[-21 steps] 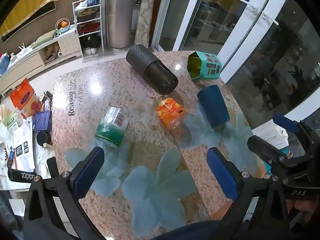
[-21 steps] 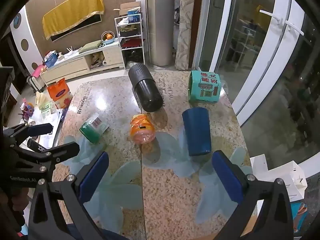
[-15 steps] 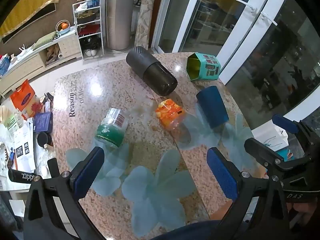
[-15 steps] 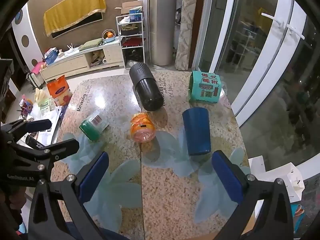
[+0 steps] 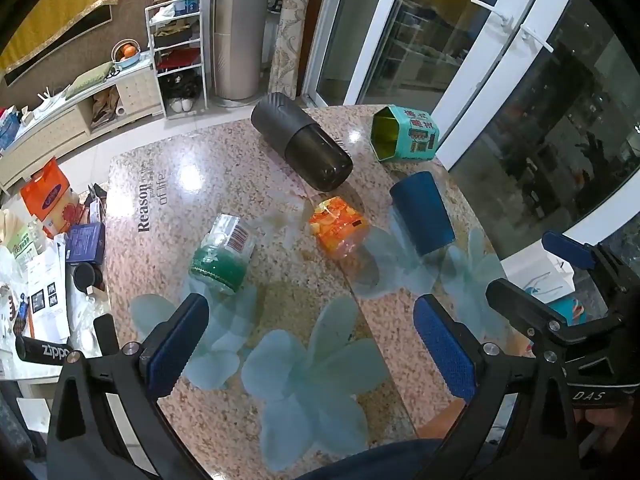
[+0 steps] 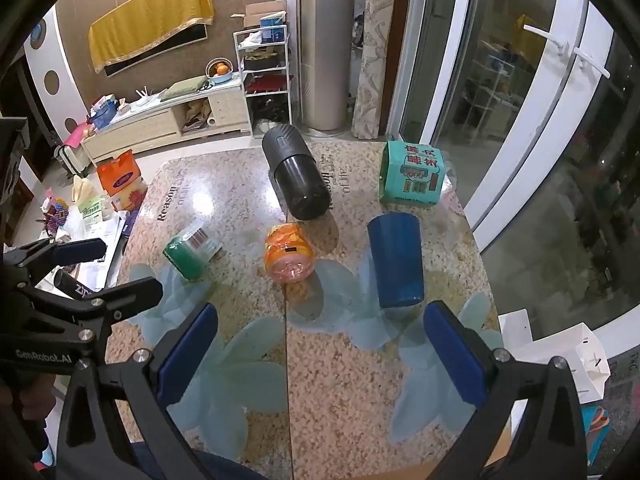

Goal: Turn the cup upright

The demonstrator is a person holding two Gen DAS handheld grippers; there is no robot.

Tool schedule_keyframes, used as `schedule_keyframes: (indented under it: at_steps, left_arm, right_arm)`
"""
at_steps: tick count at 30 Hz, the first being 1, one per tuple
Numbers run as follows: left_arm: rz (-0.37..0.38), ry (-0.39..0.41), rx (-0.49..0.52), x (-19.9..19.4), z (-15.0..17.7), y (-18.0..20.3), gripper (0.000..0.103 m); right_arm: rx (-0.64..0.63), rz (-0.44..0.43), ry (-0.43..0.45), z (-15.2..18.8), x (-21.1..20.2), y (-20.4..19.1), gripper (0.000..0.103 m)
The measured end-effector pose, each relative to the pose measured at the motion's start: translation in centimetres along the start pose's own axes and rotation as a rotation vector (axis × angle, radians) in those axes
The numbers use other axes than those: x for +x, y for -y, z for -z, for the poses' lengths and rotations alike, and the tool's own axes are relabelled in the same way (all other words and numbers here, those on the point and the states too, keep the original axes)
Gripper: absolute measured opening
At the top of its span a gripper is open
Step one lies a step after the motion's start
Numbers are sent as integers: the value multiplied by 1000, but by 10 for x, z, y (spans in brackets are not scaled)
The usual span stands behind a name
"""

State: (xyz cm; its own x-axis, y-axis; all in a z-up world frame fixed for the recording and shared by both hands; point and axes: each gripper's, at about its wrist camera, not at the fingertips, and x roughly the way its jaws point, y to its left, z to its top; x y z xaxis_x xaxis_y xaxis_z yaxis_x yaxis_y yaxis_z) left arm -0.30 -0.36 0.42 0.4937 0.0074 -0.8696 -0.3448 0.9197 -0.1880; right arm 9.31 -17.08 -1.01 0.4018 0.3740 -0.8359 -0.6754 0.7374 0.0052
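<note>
A dark blue cup [image 6: 396, 260] lies on its side on the granite table [image 6: 332, 380], at the right; it also shows in the left wrist view [image 5: 422, 212]. My right gripper [image 6: 320, 354] is open and empty, hovering above the near table edge, short of the cup. My left gripper [image 5: 308, 346] is open and empty, above the near edge, left of the cup. The right gripper also shows at the right of the left wrist view [image 5: 560, 280], and the left gripper at the left of the right wrist view [image 6: 92, 268].
Lying on the table are a large black cylinder [image 6: 296, 176], an orange jar [image 6: 288, 252], a green-capped jar [image 6: 190, 248] and a teal hexagonal tin [image 6: 412, 174]. Glass doors stand on the right. A cluttered side table [image 5: 36, 280] is at the left.
Both grippers have drifted slightly; the objects sit a little higher in the views. Nothing on the table has moved.
</note>
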Motion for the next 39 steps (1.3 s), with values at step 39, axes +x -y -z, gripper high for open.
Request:
schedule_keyframes:
  at_steps: [39]
  left_arm:
    - [35, -16, -21, 3, 0, 2, 103]
  right_arm:
    - [5, -24, -101, -1, 11, 7, 103]
